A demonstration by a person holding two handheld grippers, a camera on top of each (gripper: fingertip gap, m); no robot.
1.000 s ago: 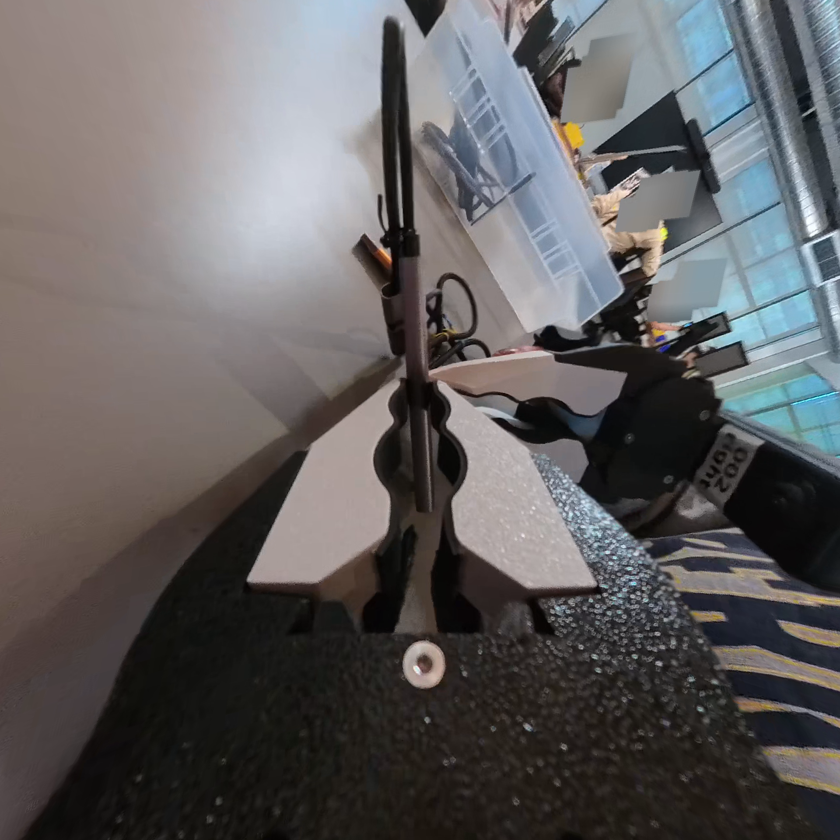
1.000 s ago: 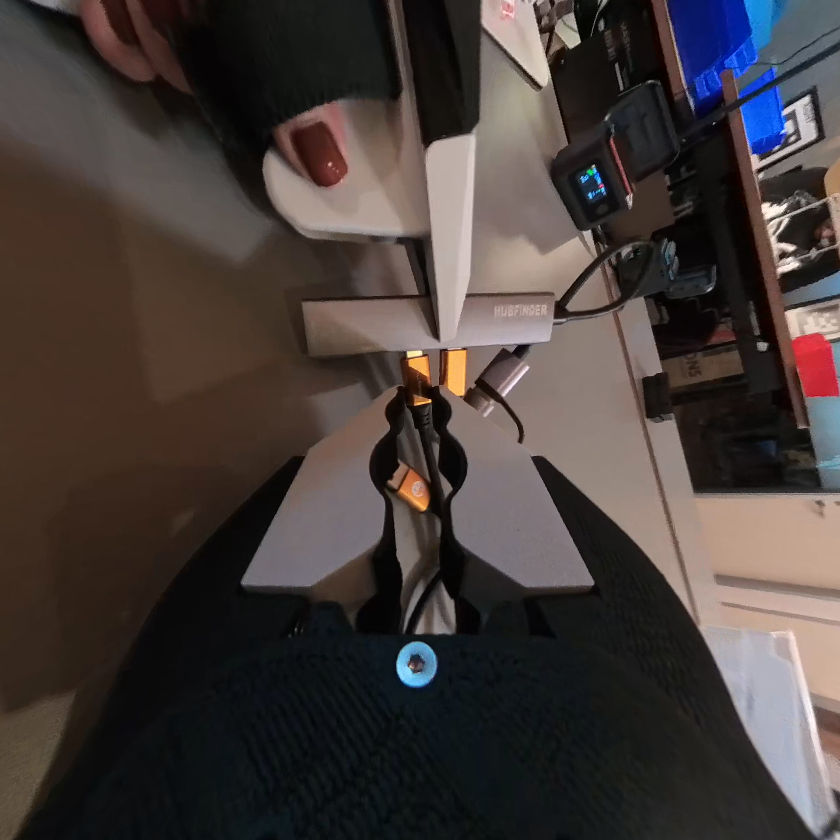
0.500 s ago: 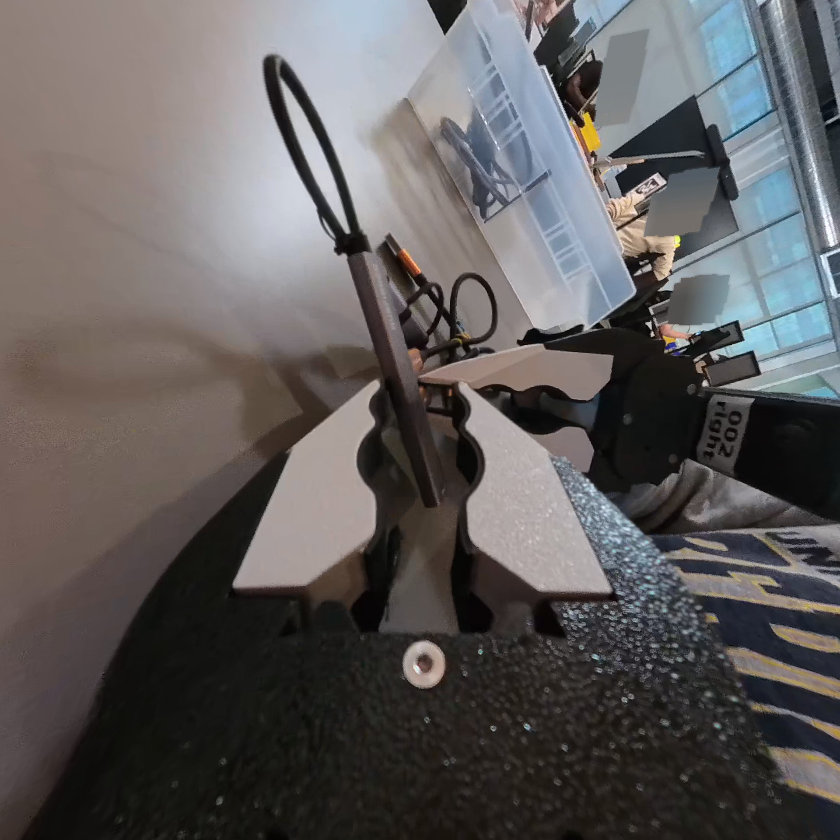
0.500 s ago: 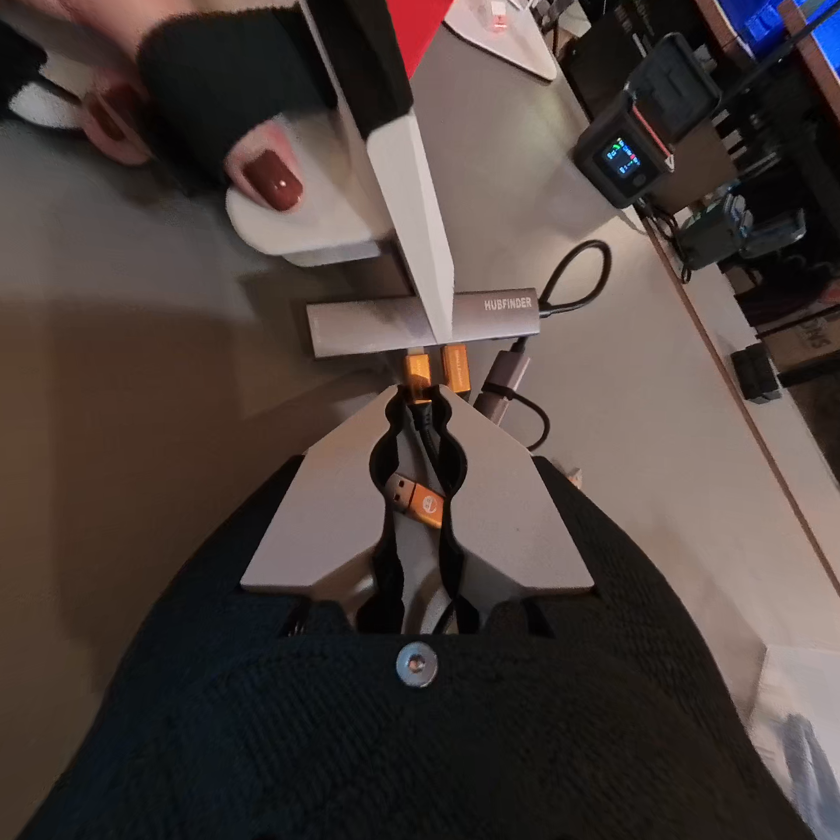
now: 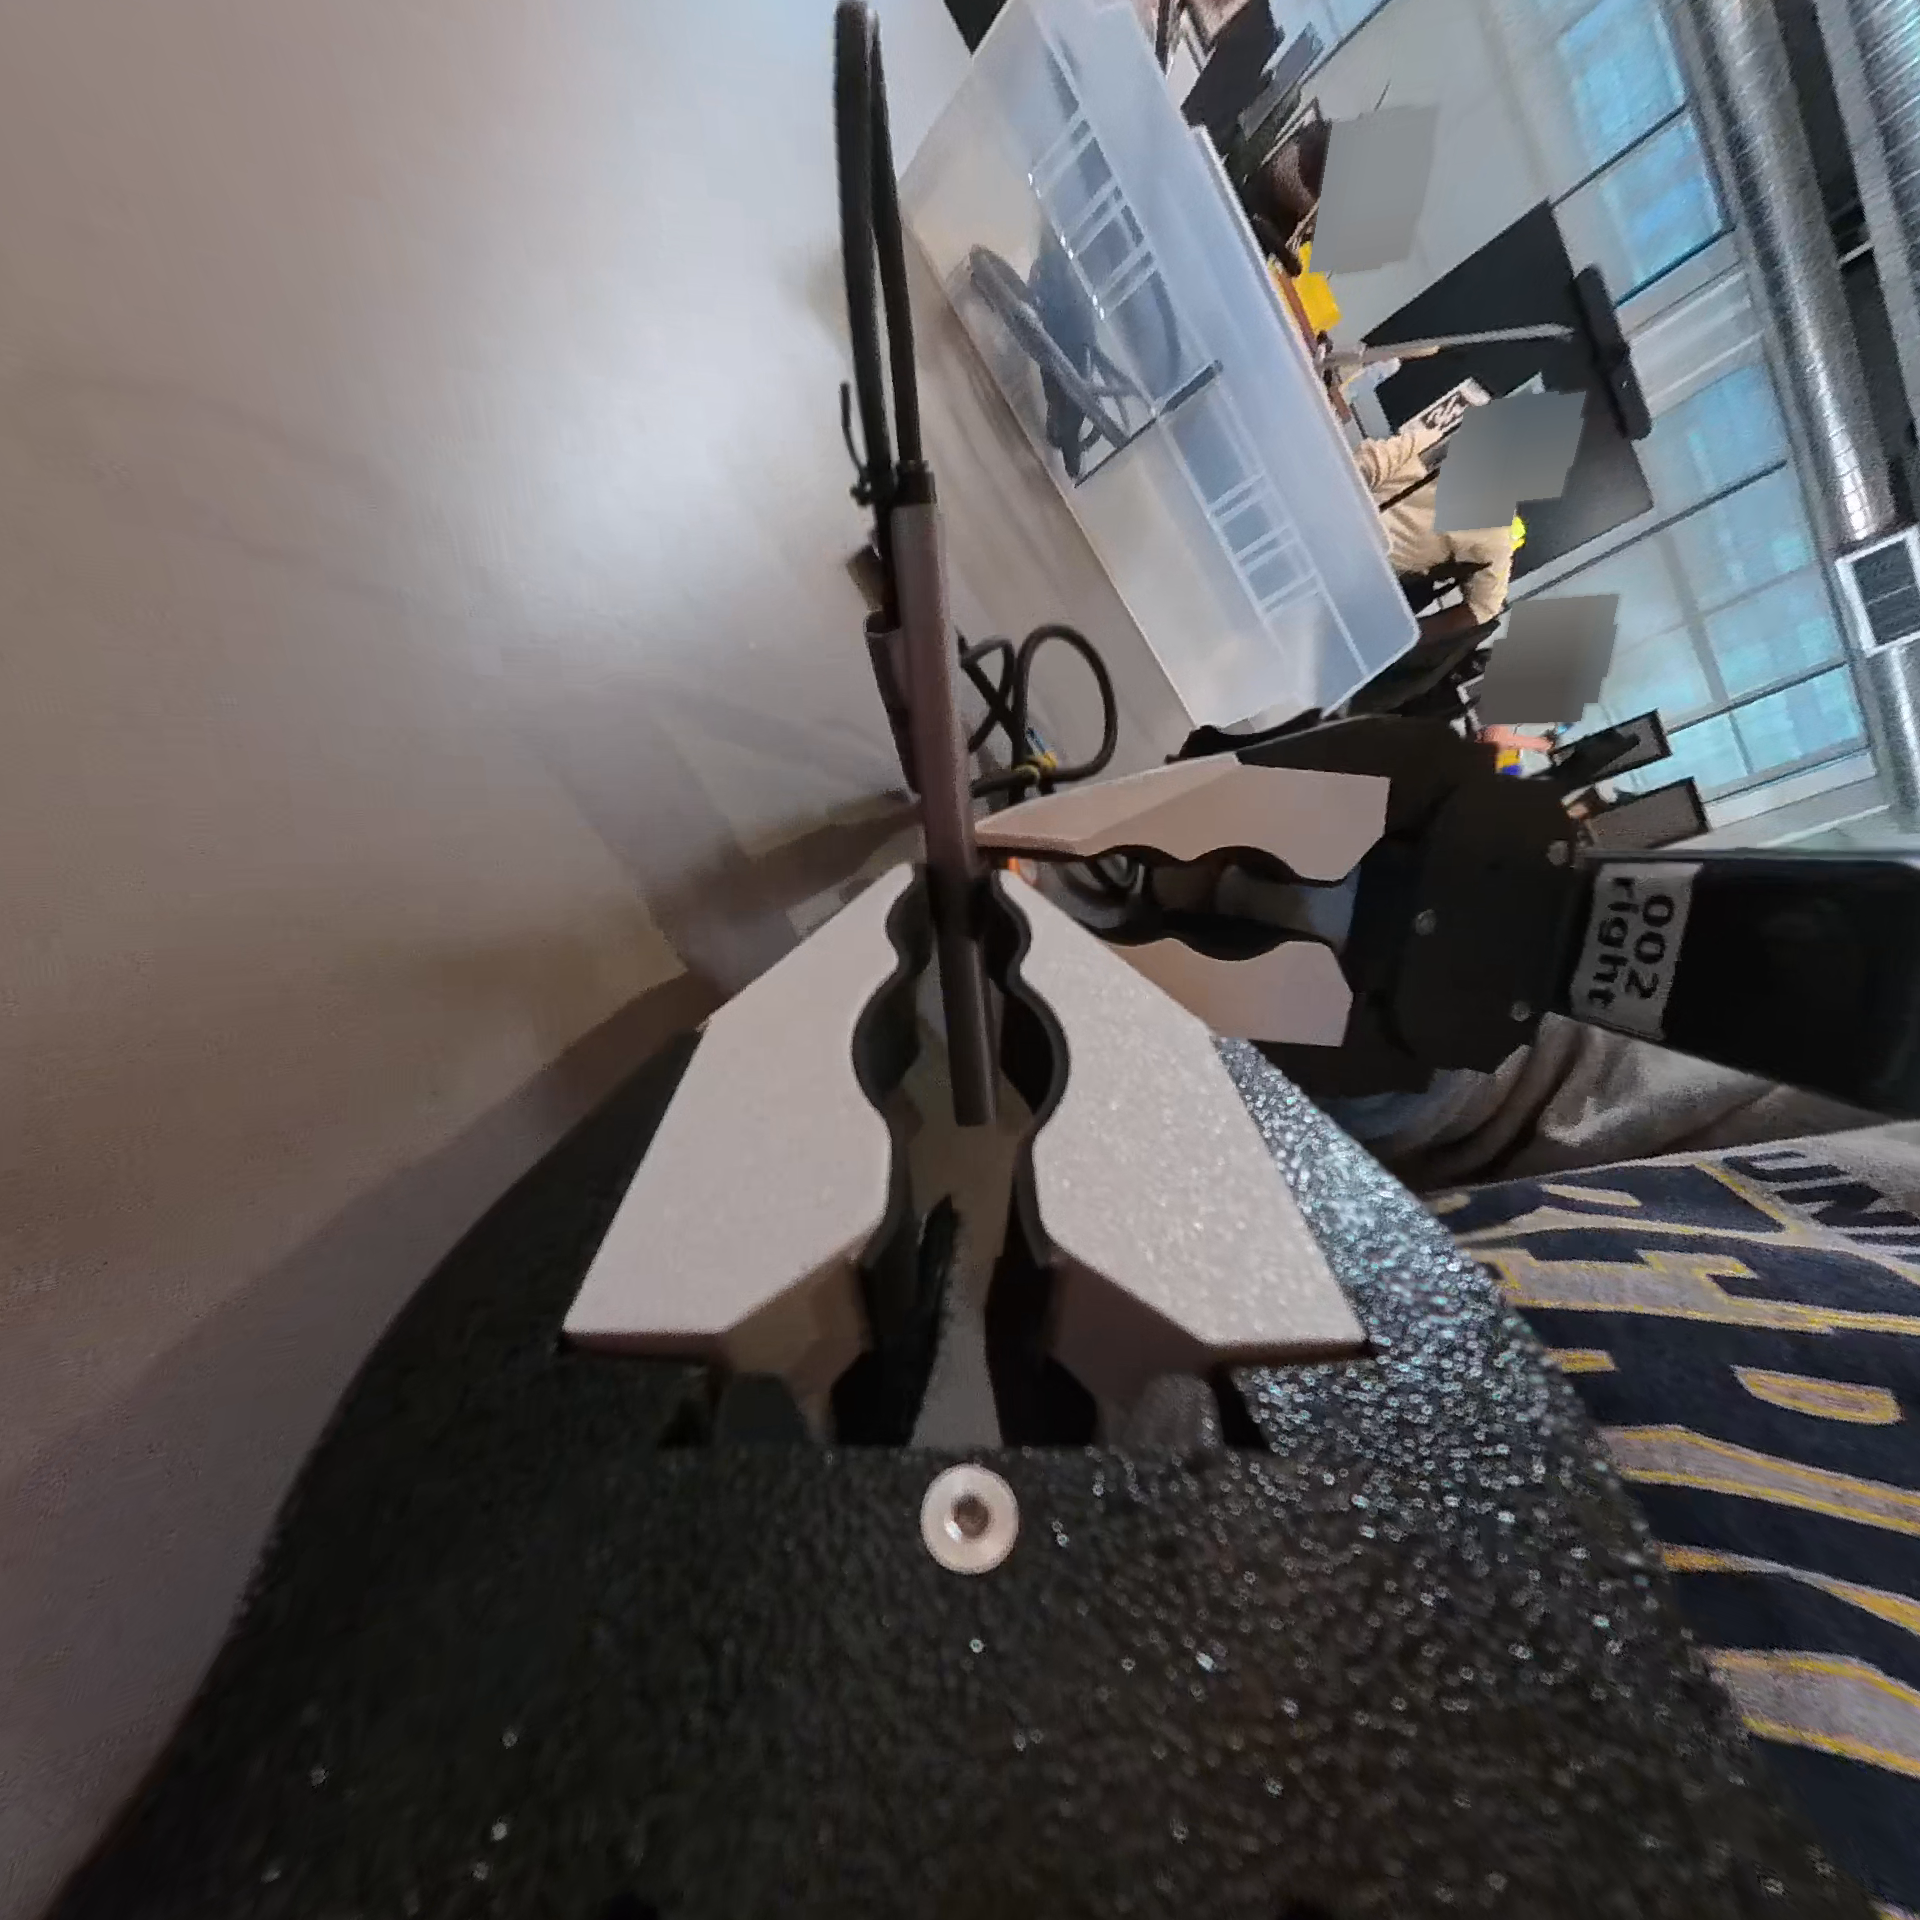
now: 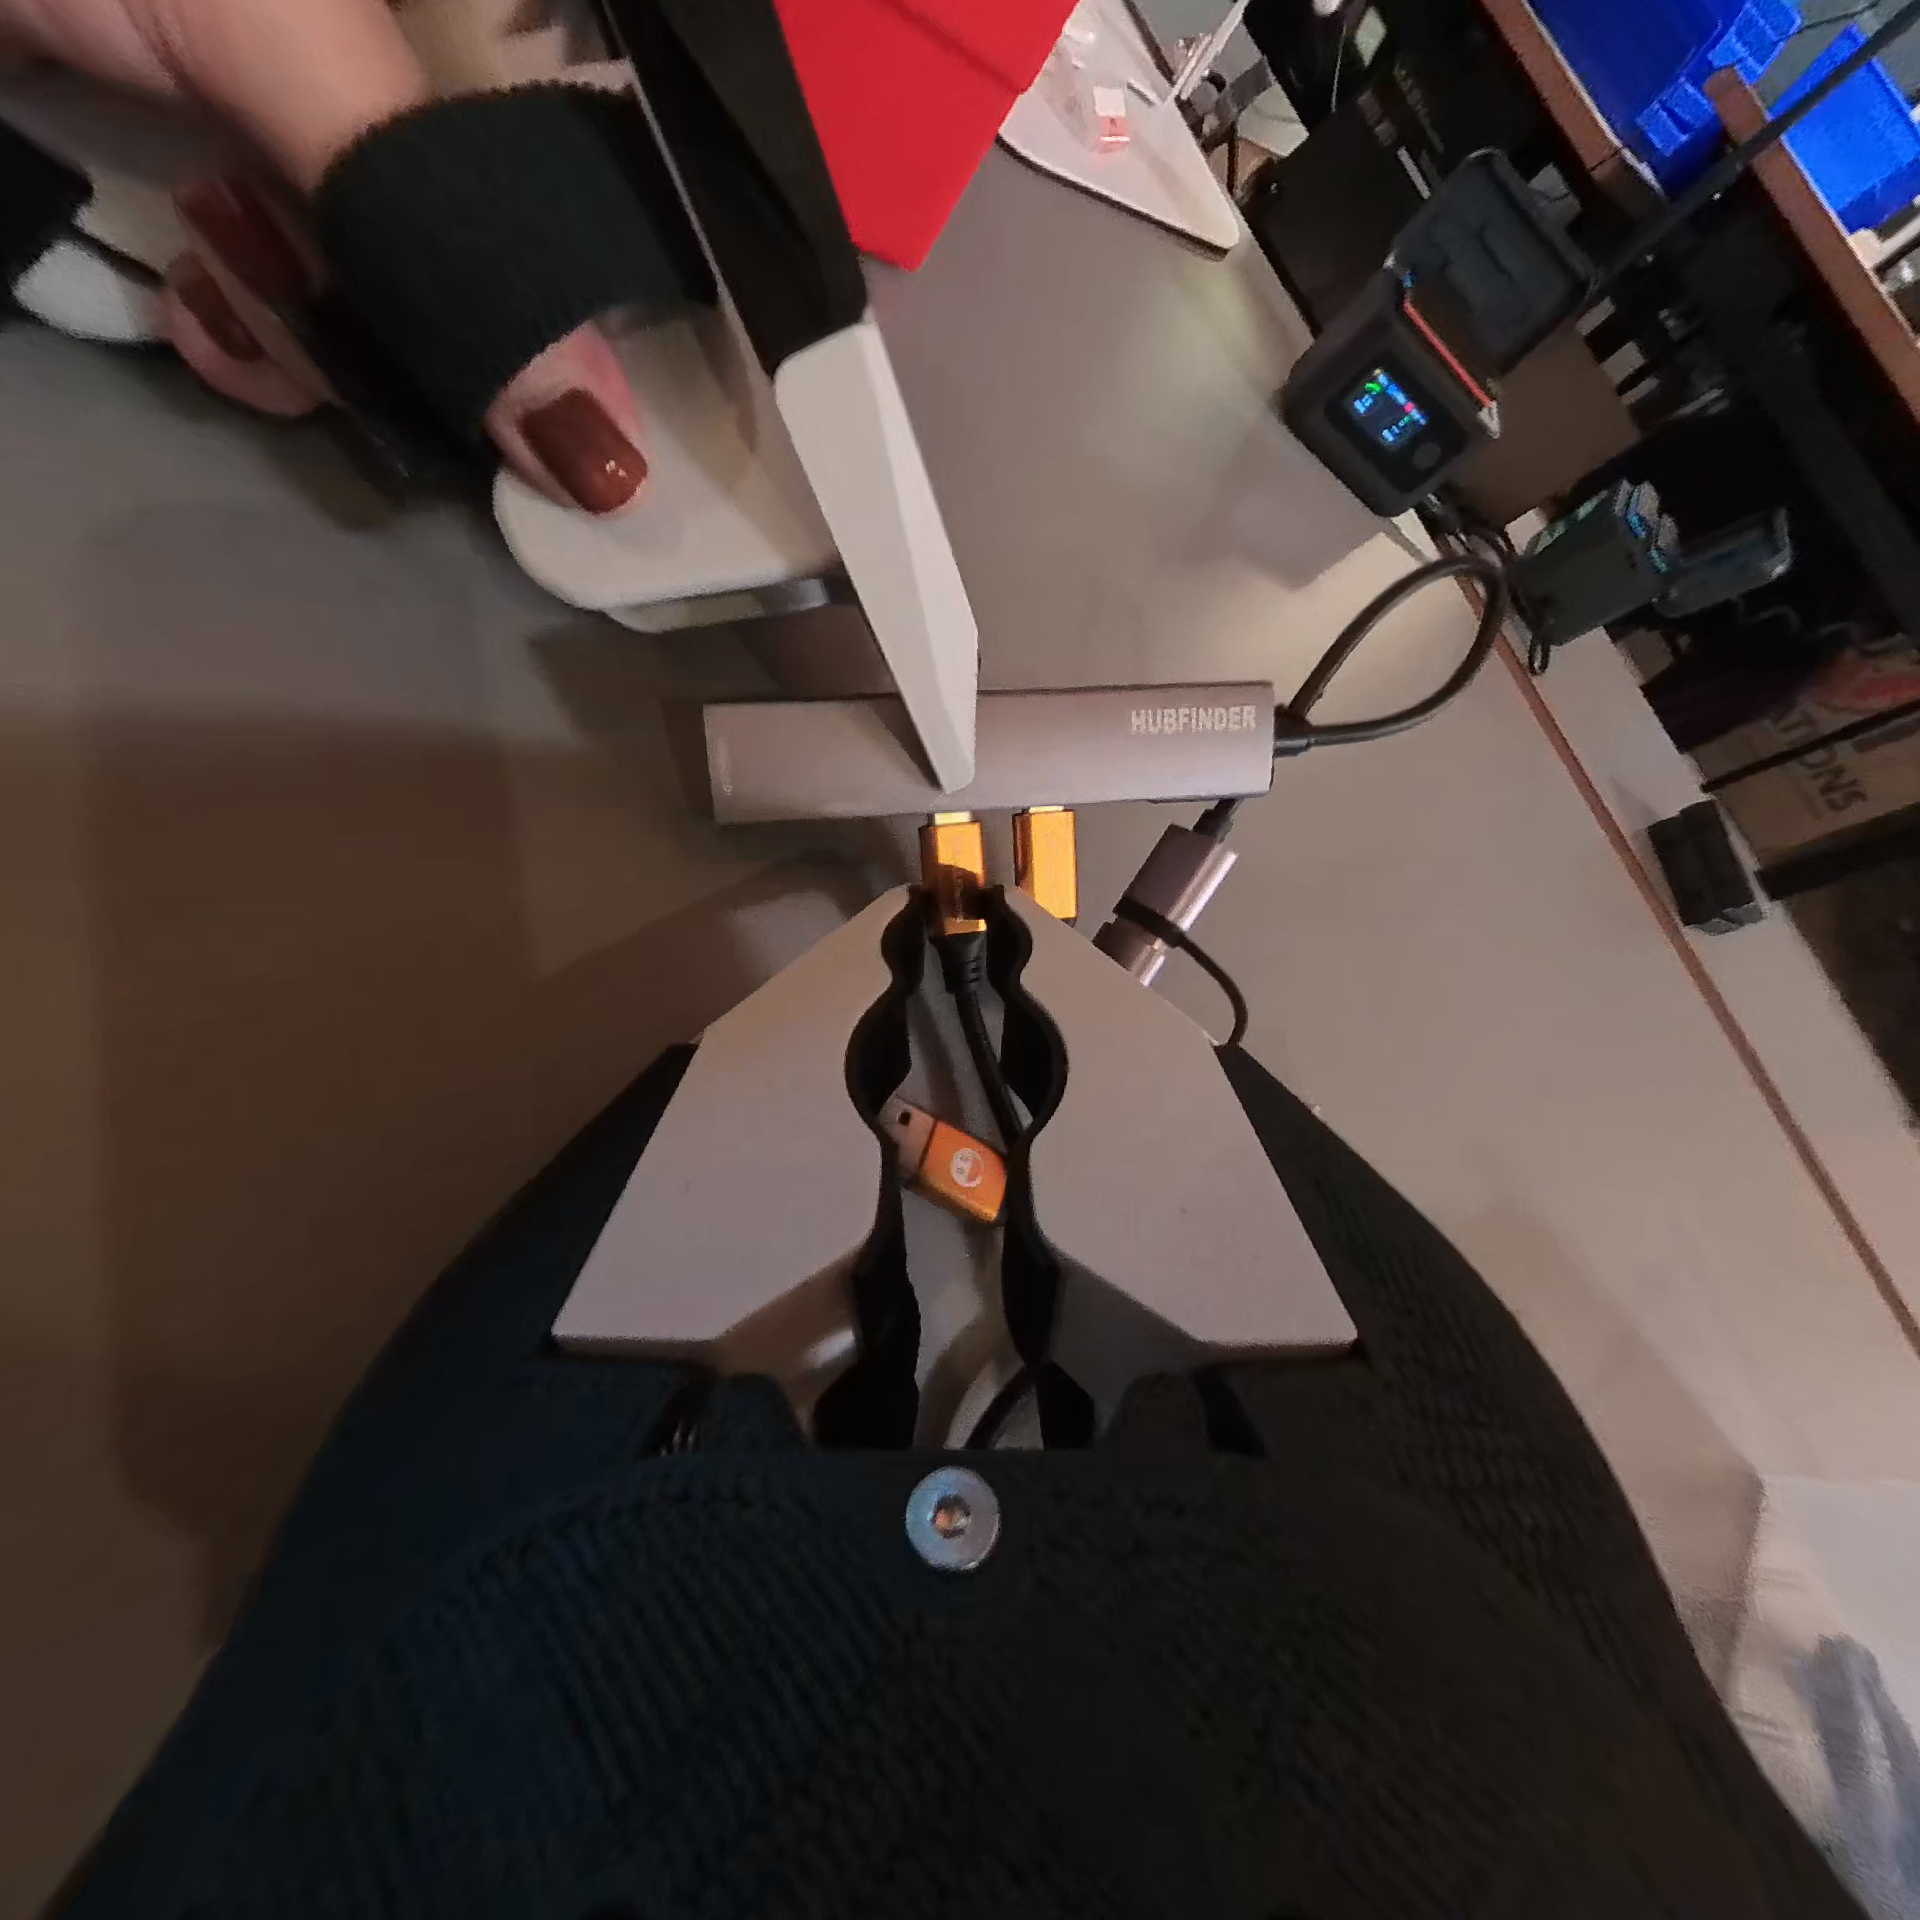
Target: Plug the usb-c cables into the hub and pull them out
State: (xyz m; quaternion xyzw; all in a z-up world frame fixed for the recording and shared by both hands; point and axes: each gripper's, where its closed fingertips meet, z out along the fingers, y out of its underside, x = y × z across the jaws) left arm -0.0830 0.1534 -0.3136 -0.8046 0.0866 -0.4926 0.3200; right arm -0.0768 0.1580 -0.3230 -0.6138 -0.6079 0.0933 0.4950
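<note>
The grey hub point(image 6: 1091, 750) lies across the table in the right wrist view. My left gripper point(image 5: 951, 883) is shut on the hub point(image 5: 935, 727), which shows edge-on as a thin bar with its black cable point(image 5: 873, 260) looping up. One left finger point(image 6: 894, 561) covers the hub's middle. My right gripper point(image 6: 958, 902) is shut on the left orange USB-C plug point(image 6: 951, 857), whose tip meets the hub's edge. A second orange plug point(image 6: 1044, 857) sits beside it in the hub, with a grey plug point(image 6: 1179, 899) further right. The right gripper also shows in the left wrist view point(image 5: 1195, 883).
A loose orange USB plug point(image 6: 951, 1164) lies on the table between my right fingers. A clear plastic box point(image 5: 1195, 416) holds cables. Coiled black cables point(image 5: 1039, 707) lie behind the hub. A small device with a lit screen point(image 6: 1382, 416) stands near the table's edge point(image 6: 1662, 883). A gloved hand point(image 6: 499, 281) holds the left gripper. The tips of both grippers are at nearly the same place.
Half a second ago the left fingers stood wider and the hub leaned left; now they are shut on it and it stands straight. The right gripper kept hold of the orange plug.
</note>
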